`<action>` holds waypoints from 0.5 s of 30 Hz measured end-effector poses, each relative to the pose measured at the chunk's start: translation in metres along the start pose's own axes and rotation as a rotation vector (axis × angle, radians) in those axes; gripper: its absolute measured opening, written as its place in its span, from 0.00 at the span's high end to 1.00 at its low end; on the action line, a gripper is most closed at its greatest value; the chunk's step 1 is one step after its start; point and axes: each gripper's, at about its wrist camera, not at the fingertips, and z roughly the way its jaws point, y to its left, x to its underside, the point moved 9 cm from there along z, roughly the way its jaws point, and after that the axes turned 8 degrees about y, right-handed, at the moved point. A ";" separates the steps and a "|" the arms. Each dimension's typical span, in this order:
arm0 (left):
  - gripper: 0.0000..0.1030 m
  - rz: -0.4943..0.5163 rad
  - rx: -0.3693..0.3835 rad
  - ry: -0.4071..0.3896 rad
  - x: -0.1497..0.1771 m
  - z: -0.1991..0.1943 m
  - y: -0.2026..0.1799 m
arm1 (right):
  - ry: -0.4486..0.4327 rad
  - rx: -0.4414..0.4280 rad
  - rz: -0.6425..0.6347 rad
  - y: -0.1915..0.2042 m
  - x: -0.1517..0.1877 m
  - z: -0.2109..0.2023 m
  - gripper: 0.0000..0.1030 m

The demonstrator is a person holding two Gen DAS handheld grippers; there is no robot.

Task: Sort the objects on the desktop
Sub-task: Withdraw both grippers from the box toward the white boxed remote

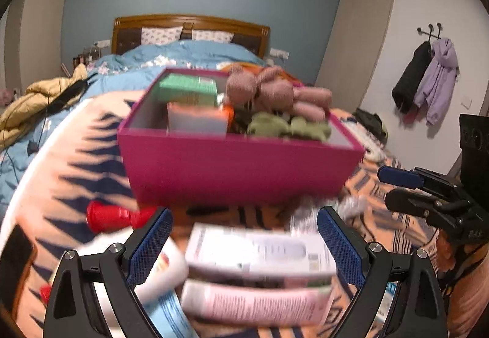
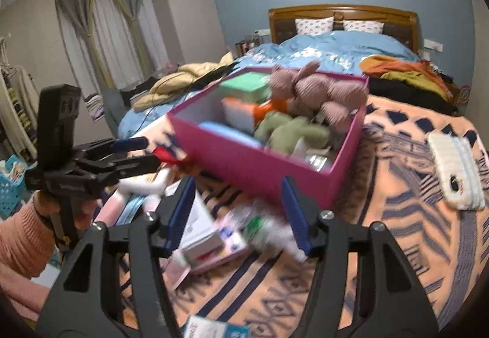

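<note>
Looking along the left gripper (image 1: 244, 243), we saw its blue pads spread wide at the bottom of the left wrist view, with a white carton (image 1: 259, 252) lying blurred between them and untouched by either pad. Under that carton sat a pink printed box (image 1: 256, 301), and at the lower left a white bottle (image 1: 162, 280) lay just beside the left pad. Further left, a red cap (image 1: 104, 216) showed against the patterned orange blanket (image 1: 76, 154).

Above all that, filling the middle of the frame, stood the magenta box (image 1: 238, 167), and we could see it was already loaded: a green carton (image 1: 189, 87) at its back left, a brown plush toy (image 1: 275, 93) piled on the right, a green plush toy (image 1: 287, 127) in front of it.

Over in the right wrist view, the right gripper (image 2: 241, 216) hung partly parted at the lower centre; nothing was pinched. A clear crumpled packet (image 2: 262, 231), very blurred, lay between its pads, whether touching them we could not tell. At the right edge a white knitted pouch (image 2: 455, 173) rested on the blanket, well apart from the box.
</note>
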 end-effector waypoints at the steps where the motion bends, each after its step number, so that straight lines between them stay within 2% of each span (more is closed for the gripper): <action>1: 0.05 -0.001 0.003 0.010 0.004 0.002 -0.001 | 0.012 -0.002 -0.007 0.004 0.006 0.003 0.42; 7: 0.05 -0.011 0.008 0.047 0.022 0.012 0.001 | 0.077 -0.001 -0.044 0.023 0.036 0.023 0.42; 15: 0.05 -0.031 0.017 0.085 0.031 0.021 0.010 | 0.125 0.021 -0.105 0.038 0.050 0.042 0.41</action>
